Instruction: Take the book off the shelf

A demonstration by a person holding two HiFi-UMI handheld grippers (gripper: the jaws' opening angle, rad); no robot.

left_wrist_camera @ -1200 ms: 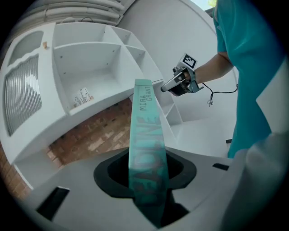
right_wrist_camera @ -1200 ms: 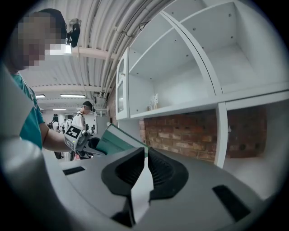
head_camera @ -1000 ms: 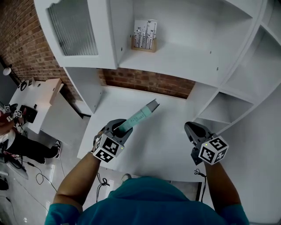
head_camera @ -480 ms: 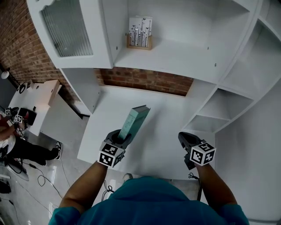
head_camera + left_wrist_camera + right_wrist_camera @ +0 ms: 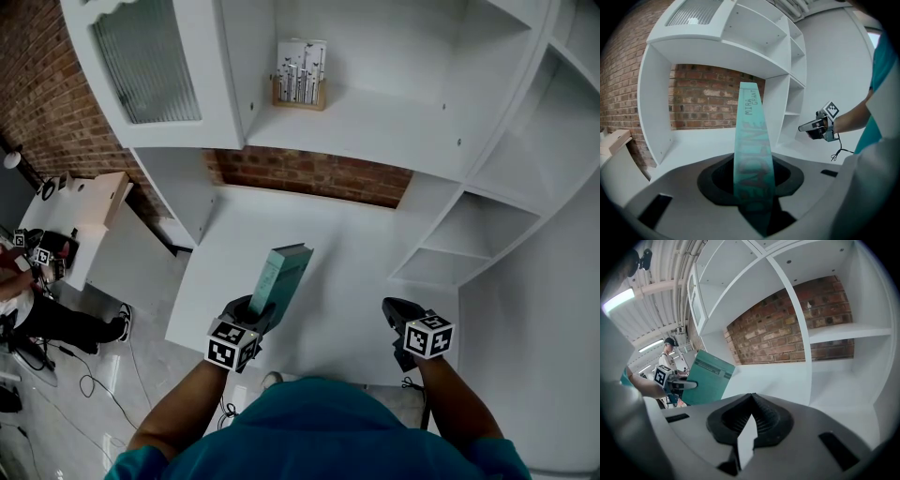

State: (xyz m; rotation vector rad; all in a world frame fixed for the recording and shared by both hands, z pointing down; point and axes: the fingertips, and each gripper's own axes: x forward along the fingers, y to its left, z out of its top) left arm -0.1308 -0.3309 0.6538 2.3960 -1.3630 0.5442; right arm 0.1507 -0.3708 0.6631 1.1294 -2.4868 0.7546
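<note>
Presently, as I see it from my station.

Head view: the left tongs (image 5: 253,311) are clamped on the lower end of the teal book (image 5: 279,274). The book is off the shelf (image 5: 394,127) and held tilted over the white tabletop (image 5: 356,253). The right tongs (image 5: 397,315) are near the tabletop's front right corner, well apart from the book. A wooden holder (image 5: 302,94) with white printed sheets stands on the shelf.

Left gripper view: the book (image 5: 752,150) rises spine-on from between the jaws, which press on its two covers about half open. A brick wall (image 5: 708,98) is behind it. The right tongs (image 5: 810,126) are off to the right.

Right gripper view: the right tongs (image 5: 751,401) have their jaws together at the tips, with nothing between. The book (image 5: 707,378) is at the left, gripped by the left tongs (image 5: 686,386).
</note>
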